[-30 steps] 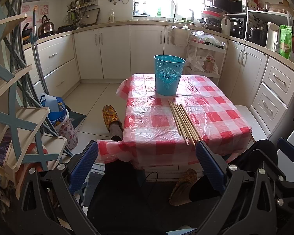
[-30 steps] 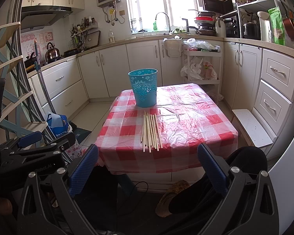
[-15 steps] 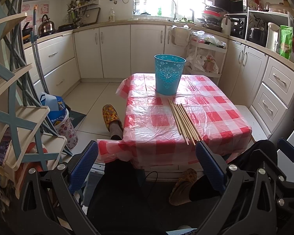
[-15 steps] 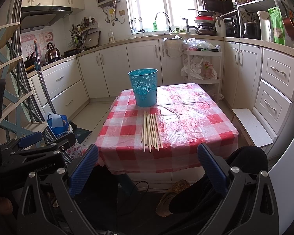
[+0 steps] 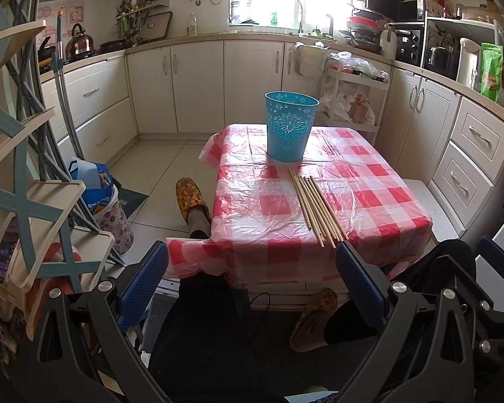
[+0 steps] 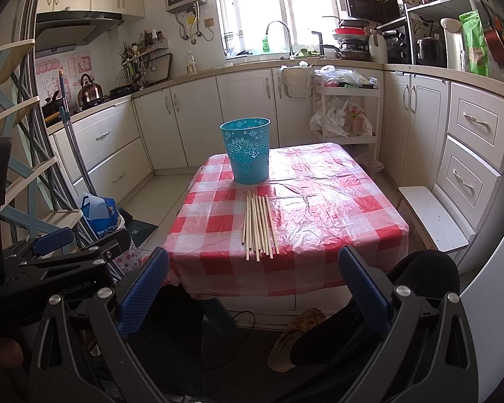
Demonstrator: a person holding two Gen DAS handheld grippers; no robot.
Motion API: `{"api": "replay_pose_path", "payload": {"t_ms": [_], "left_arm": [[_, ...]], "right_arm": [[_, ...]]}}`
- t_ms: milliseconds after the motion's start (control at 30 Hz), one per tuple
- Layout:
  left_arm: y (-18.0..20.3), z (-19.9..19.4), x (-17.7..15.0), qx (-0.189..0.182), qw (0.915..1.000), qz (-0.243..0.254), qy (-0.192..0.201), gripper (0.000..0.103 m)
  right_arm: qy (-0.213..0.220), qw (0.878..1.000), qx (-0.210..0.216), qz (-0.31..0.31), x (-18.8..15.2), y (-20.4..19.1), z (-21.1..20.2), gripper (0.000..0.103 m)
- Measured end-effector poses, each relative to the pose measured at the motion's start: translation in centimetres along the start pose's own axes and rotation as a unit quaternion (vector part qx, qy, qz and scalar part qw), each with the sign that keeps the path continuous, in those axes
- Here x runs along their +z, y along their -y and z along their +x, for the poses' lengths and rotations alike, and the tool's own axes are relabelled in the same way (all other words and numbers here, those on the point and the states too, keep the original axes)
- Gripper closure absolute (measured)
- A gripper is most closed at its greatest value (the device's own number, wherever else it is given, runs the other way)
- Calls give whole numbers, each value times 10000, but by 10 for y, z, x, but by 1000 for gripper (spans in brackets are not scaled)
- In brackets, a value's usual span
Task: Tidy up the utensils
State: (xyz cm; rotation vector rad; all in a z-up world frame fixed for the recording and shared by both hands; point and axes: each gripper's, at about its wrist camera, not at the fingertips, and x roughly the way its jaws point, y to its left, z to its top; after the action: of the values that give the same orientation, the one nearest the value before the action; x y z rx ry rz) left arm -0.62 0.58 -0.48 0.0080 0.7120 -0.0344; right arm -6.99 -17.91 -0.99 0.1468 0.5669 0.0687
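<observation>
Several wooden chopsticks (image 5: 316, 209) (image 6: 259, 225) lie side by side on a low table with a red-and-white checked cloth (image 5: 369, 198) (image 6: 336, 208). Behind them stands an upright blue perforated bucket (image 5: 291, 125) (image 6: 247, 149), open at the top. My left gripper (image 5: 252, 275) hangs open in front of the table's near edge, short of the chopsticks, with nothing between its blue pads. My right gripper (image 6: 252, 278) is open too, likewise held back from the table and empty. The left gripper's body (image 6: 60, 262) shows at the lower left of the right wrist view.
A person's legs and patterned slippers (image 5: 190, 198) (image 5: 314, 315) reach under and beside the table. A folding shelf rack (image 5: 23, 181) and a blue bag (image 5: 95, 184) stand left. White cabinets (image 5: 470, 154) and a low white step (image 6: 431, 216) line the right.
</observation>
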Motion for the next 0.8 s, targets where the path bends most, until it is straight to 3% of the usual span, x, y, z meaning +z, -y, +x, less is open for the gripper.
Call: {"api": "replay_pose_path", "payload": {"t_ms": [333,433,800], "left_arm": [[-1,2,-3,82,9999,74,57,8],[-3,8,-6,115,9999,82,76,8],[10,63,12,265,9989,323,-191,8]], "right_arm": [[63,9998,112,171,-2,2,0,6],[-94,9992,190,329,-2,4,3,6],[-102,9994,-172,268,4,32,50,6]]}}
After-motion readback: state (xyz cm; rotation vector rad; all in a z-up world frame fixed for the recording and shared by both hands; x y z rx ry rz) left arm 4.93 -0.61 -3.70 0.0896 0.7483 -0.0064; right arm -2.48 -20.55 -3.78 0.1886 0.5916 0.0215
